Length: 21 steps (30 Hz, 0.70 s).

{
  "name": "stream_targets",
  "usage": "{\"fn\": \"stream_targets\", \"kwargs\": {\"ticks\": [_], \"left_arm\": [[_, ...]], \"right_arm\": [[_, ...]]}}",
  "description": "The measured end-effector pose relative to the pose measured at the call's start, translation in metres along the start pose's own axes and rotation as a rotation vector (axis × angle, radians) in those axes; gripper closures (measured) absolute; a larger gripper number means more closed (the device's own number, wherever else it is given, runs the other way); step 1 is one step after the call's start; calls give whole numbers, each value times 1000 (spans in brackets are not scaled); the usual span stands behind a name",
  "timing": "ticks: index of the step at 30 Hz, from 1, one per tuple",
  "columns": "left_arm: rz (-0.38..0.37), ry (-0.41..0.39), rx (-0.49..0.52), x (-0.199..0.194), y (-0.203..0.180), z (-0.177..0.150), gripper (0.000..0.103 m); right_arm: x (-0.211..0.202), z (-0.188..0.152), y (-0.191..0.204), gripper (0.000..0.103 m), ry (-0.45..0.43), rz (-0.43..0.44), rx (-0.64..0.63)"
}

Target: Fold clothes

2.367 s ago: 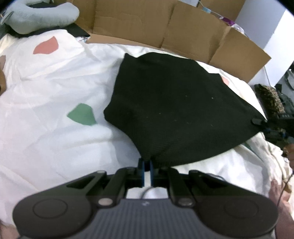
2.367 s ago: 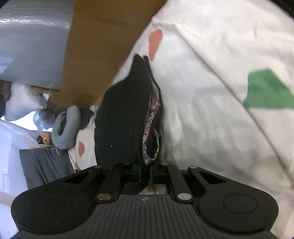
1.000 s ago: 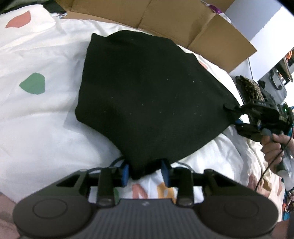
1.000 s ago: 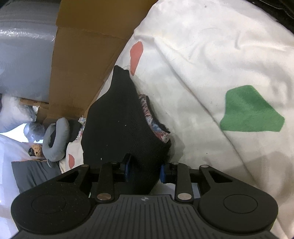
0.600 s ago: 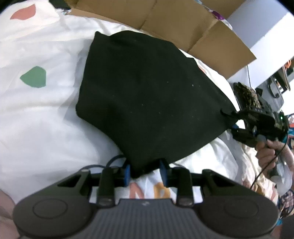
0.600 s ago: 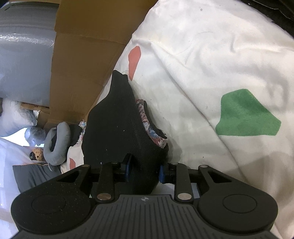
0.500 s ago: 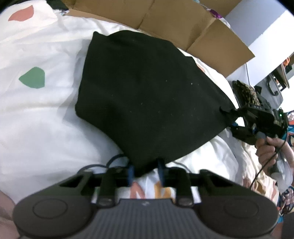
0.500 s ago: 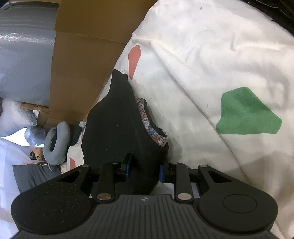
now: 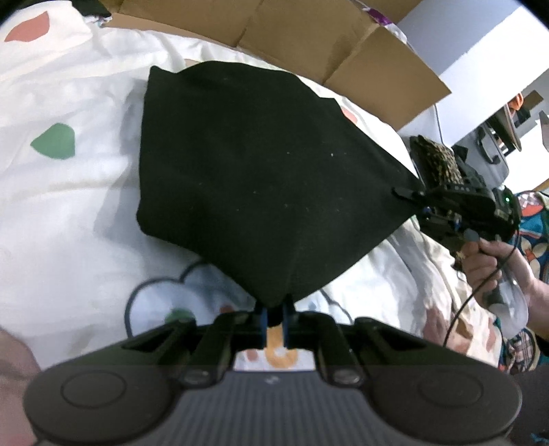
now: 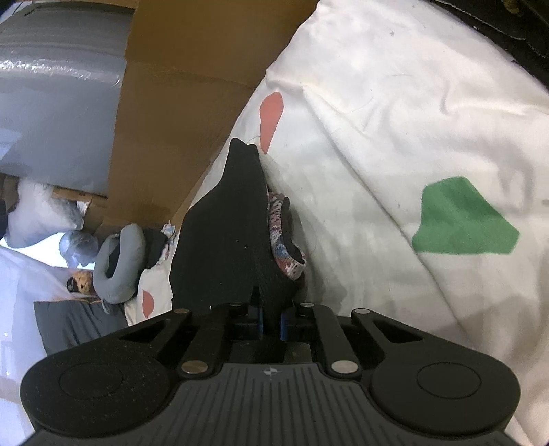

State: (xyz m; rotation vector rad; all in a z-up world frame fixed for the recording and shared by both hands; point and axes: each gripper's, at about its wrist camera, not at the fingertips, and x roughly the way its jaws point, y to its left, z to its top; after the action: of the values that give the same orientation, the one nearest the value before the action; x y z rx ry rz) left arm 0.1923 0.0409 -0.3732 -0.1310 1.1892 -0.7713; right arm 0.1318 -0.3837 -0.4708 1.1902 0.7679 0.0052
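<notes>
Both grippers, open before, now pinch the garment (image 9: pixel 260 192): left gripper (image 9: pixel 274 317) bottom centre, right gripper (image 10: pixel 271 317). Cardboard (image 9: pixel 308 31) stands behind; only the right view shows a patterned lining (image 10: pixel 284 236).

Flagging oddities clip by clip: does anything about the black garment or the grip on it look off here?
Little stands out. The left gripper and right gripper each pinch a corner of the black garment over the white bedding. One quirk: a patterned layer pokes out along its folded edge in the right wrist view.

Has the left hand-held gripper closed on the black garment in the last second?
Yes. The left hand-held gripper now pinches the black garment corner; its blue fingers earlier stood apart around it, above the white bedsheet.
</notes>
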Motion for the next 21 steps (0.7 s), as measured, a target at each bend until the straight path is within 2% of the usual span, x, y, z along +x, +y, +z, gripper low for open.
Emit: {"fn": "stream_targets", "kwargs": {"ticks": [9,16,21], "left_arm": [[-8,55,-39,-12,-20,-20,95],[-37,126,-18,-8,-37,-28,95],[-72,188,25,11,-55,-34,96]], "right_arm": [[-19,-5,6,97,48,-33,-35],[-35,-5,12,97,68,-49,-75],[-40,7,16,97,55,-71,-108]]}}
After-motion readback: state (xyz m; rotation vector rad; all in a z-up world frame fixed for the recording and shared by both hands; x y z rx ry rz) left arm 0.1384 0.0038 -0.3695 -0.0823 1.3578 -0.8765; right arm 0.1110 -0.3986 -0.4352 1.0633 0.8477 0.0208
